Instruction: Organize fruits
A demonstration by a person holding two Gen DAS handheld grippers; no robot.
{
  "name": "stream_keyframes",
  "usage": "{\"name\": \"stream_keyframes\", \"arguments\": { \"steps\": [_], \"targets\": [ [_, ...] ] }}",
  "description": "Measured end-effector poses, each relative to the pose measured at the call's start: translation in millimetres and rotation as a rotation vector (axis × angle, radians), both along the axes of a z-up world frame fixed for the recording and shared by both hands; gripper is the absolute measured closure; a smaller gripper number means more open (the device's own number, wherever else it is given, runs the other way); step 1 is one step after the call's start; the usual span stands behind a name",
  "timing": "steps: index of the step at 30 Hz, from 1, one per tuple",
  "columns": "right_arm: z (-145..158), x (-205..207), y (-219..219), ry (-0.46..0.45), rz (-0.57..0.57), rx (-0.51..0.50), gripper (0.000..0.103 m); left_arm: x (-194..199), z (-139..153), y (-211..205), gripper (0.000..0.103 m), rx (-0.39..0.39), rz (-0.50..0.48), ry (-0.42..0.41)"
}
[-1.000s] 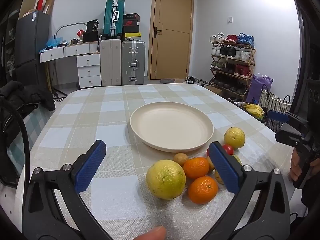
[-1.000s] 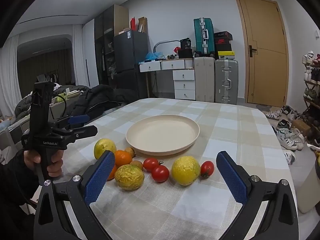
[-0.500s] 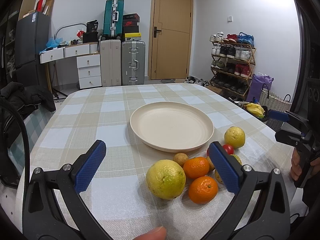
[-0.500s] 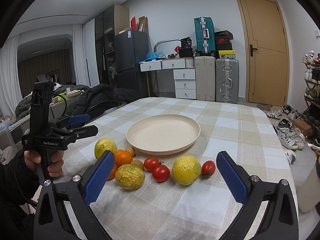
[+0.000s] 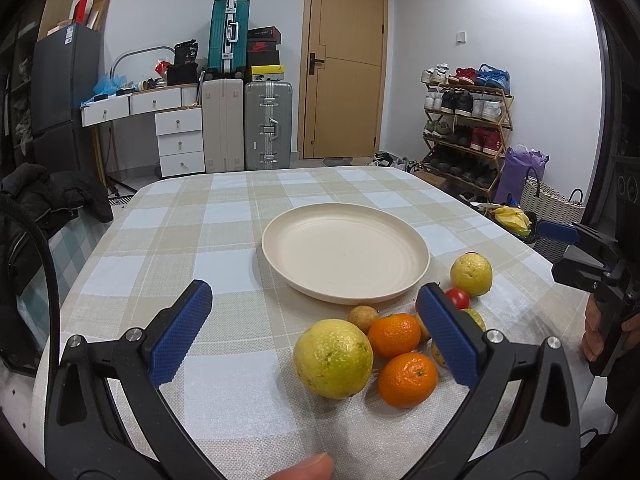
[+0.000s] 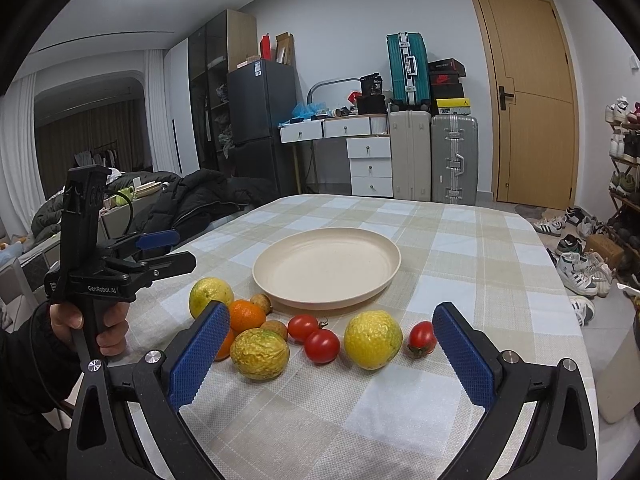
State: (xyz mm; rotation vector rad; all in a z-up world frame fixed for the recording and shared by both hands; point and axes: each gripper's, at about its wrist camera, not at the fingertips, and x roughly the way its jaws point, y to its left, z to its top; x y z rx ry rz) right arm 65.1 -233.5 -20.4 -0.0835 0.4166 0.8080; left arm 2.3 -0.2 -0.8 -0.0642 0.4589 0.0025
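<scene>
An empty cream plate (image 5: 346, 252) (image 6: 326, 266) sits mid-table on the checked cloth. In front of it lie loose fruits: a large yellow-green citrus (image 5: 333, 358) (image 6: 211, 296), two oranges (image 5: 407, 379) (image 5: 394, 334), a small brown fruit (image 5: 363, 319), yellow citrus fruits (image 6: 373, 339) (image 6: 259, 353) and red tomatoes (image 6: 321, 345) (image 6: 421, 338). My left gripper (image 5: 316, 334) is open and empty, held above the table near the big citrus. My right gripper (image 6: 330, 350) is open and empty, just before the tomatoes.
The table's edges fall away to the left and right. A dark jacket (image 5: 48, 200) lies on a chair to the left. A shoe rack (image 5: 466, 128) and a basket (image 5: 548, 208) stand to the right. Suitcases (image 5: 244, 124) and a door (image 5: 344, 64) are behind.
</scene>
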Motion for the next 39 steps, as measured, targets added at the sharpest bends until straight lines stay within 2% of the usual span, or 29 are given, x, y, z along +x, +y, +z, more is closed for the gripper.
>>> {"name": "stream_keyframes", "arguments": {
  "steps": [39],
  "targets": [
    [-1,10,-1,0.026,-0.064,-0.007,0.000,-3,1,6,0.000,0.007,-0.001,0.003]
  ]
}}
